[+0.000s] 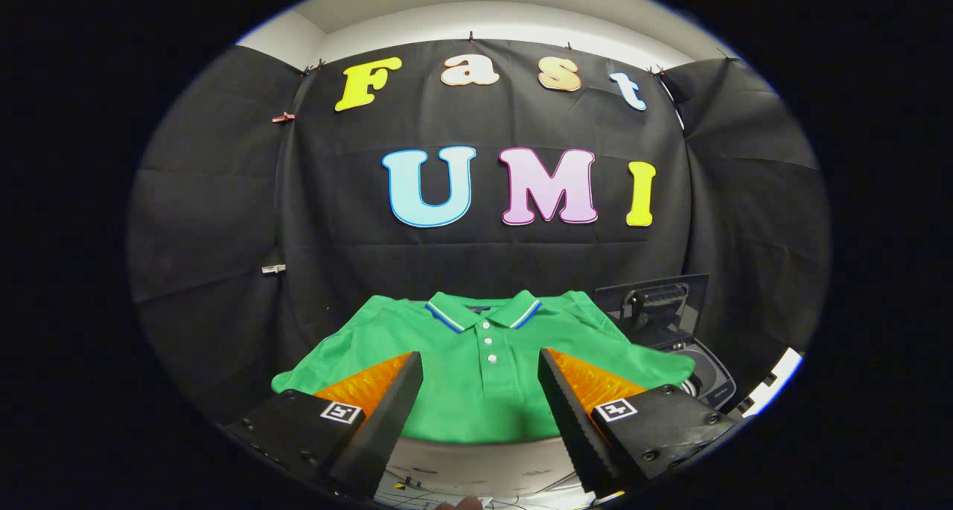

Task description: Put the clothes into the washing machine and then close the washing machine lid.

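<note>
A: Where the black cloth wall (223,197) hangs behind everything, what lies before it?

B: A pale table (476,458), its near edge bare, with a green polo shirt (484,354) spread flat on it, collar towards the cloth.

A: And the washing machine?

B: The small washing machine (703,376) sits just beside the shirt's far sleeve, its lid (655,298) standing up.

A: The gripper (480,380)?

B: Its fingers are wide apart, holding nothing, with the shirt's lower front just ahead, between them.
</note>
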A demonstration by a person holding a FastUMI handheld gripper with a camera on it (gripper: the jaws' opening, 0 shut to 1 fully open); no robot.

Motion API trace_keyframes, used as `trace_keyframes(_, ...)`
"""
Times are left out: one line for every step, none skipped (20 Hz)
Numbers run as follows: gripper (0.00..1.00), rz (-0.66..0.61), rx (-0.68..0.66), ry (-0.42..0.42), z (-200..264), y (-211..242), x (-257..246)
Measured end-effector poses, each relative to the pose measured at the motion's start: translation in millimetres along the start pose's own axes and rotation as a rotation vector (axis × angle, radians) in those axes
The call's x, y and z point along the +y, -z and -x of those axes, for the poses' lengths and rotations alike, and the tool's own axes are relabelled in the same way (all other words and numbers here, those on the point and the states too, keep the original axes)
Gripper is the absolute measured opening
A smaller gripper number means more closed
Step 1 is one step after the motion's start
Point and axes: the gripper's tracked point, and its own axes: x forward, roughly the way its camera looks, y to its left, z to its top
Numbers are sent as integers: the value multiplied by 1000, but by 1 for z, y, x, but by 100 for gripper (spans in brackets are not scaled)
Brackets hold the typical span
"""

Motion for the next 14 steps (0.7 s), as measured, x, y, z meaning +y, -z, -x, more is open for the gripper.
trace_keyframes(98, 6, 18, 0, -13, -5, -2)
trace_keyframes(98, 14, 42, -3, -24, -7, -2)
trace_keyframes(98, 24, 69, -6, -34, -8, -2)
trace_keyframes(98, 42, 100, -3, -44, -8, -2)
trace_keyframes(98, 62, 131, -5, -54, -7, -3)
trace_keyframes(98, 80, 167, 1, -64, -4, -5)
trace_keyframes(98, 83, 193, -4, -72, -5, -5)
trace_keyframes(98, 74, 205, -13, -80, -7, -3)
trace_keyframes(98, 56, 243, -24, -89, -4, -2)
trace_keyframes(98, 38, 284, -31, -96, 0, -1)
trace_keyframes(98, 28, 325, -36, -103, 6, -1)
trace_keyframes(98, 25, 376, -31, -108, 12, -3)
trace_keyframes(98, 22, 410, -18, -117, 15, -7)
trace_keyframes(98, 24, 440, -10, -121, 19, -10)
